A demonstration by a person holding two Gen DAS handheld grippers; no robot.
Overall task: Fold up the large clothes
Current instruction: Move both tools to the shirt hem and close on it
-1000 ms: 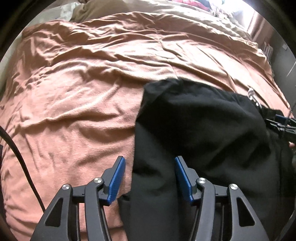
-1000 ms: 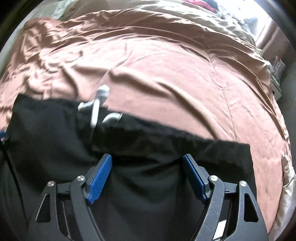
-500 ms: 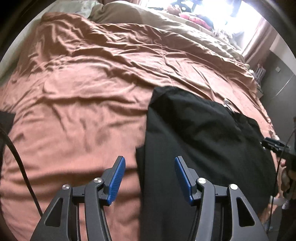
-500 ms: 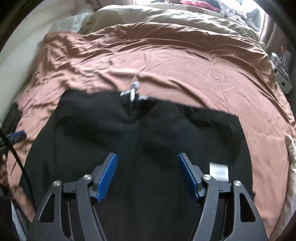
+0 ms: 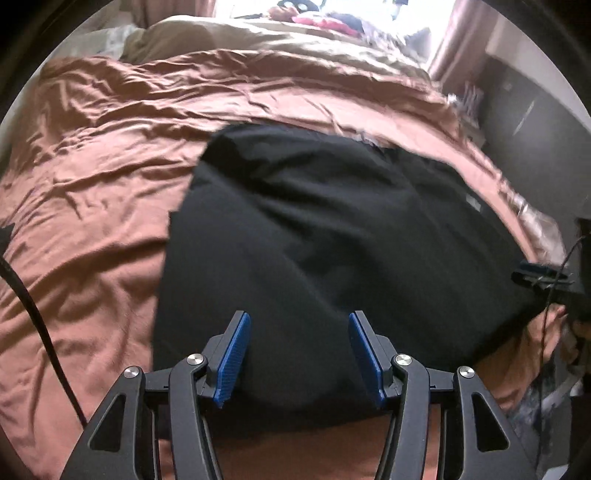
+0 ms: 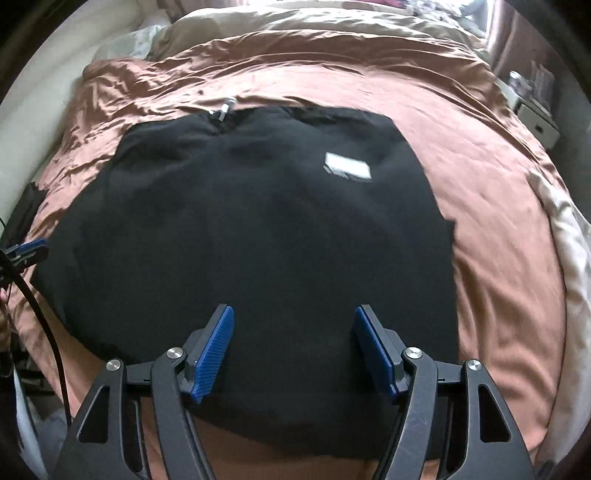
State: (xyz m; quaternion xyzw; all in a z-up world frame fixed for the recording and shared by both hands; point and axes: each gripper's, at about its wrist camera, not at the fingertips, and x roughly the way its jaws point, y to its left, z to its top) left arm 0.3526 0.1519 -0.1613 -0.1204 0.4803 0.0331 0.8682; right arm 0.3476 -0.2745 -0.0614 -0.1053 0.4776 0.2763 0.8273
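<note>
A large black garment point(image 5: 332, 236) lies folded flat on the brown bedspread point(image 5: 92, 155); it also fills the middle of the right wrist view point(image 6: 258, 229). A white label point(image 6: 348, 167) shows on its top, and a silver drawstring tip point(image 6: 223, 109) sticks out at its far edge. My left gripper point(image 5: 299, 354) is open and empty above the garment's near edge. My right gripper point(image 6: 293, 354) is open and empty above the near edge too. The right gripper's tip shows at the right edge of the left wrist view point(image 5: 543, 277).
A beige duvet point(image 6: 295, 26) and pillows lie at the far end of the bed. A white nightstand point(image 6: 535, 118) stands at the right. A black cable point(image 5: 33, 306) hangs at the left. A dark cabinet point(image 5: 528, 110) stands at the far right.
Both grippers have pulled back and up from the garment, open and empty. More of the bed and the whole folded garment have come into view.
</note>
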